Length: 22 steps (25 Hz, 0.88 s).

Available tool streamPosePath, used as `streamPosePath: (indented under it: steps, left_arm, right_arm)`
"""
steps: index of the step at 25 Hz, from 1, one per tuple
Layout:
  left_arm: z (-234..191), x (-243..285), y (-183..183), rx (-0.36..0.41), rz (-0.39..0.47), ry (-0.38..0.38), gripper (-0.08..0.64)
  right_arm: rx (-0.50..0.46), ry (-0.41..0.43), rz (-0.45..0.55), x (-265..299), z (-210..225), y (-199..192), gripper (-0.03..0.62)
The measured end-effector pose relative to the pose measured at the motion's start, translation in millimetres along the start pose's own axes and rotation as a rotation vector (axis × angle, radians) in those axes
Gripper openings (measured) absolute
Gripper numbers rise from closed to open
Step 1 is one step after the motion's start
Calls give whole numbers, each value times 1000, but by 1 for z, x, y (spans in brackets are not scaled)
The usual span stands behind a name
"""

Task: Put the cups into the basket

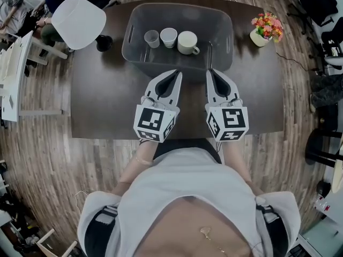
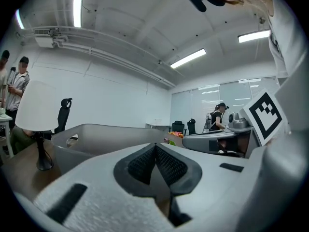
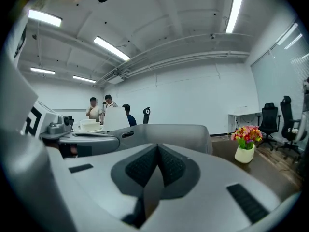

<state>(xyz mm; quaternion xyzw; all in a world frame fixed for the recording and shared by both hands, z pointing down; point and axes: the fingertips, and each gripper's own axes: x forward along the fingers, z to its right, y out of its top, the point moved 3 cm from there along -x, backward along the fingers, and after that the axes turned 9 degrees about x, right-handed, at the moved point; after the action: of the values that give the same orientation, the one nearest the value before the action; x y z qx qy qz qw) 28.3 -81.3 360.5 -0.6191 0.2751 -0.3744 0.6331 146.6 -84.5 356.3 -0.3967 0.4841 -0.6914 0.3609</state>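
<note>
Your left gripper (image 1: 177, 74) and your right gripper (image 1: 210, 71) hover side by side over the dark table (image 1: 96, 106), both pointing away from you at the near wall of the basket (image 1: 220, 20). Each claw is closed with its pads pressed together, and neither has anything between them. The tips sit just short of the basket's near rim; you cannot tell from these views whether they touch it.

The basket lies at the far side of the table with its long axis running left to right across your view and its open top facing up. All three cups are inside it, standing upright with their mouths up. They form a row along that same long axis. The small clear cup (image 1: 151, 38) is on the left, the white cup (image 1: 168, 37) is just beside it in the middle, and the larger cream mug (image 1: 187, 41) is on the right. The mug's handle points right and a little toward you.

A flower pot (image 1: 260, 38) stands on the table to the right of the basket, and a lamp (image 1: 79, 21) with a white shade stands to its left.
</note>
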Motion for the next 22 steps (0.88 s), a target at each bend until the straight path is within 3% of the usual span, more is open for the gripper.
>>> streamPosePath:
  steps: [8, 22]
  left_arm:
    - [9, -6, -11, -16, -1, 12, 9]
    - [7, -4, -15, -17, -8, 11, 9]
  right_arm:
    - [63, 45, -5, -3, -27, -19, 12]
    - [16, 18, 19, -3, -24, -14, 12]
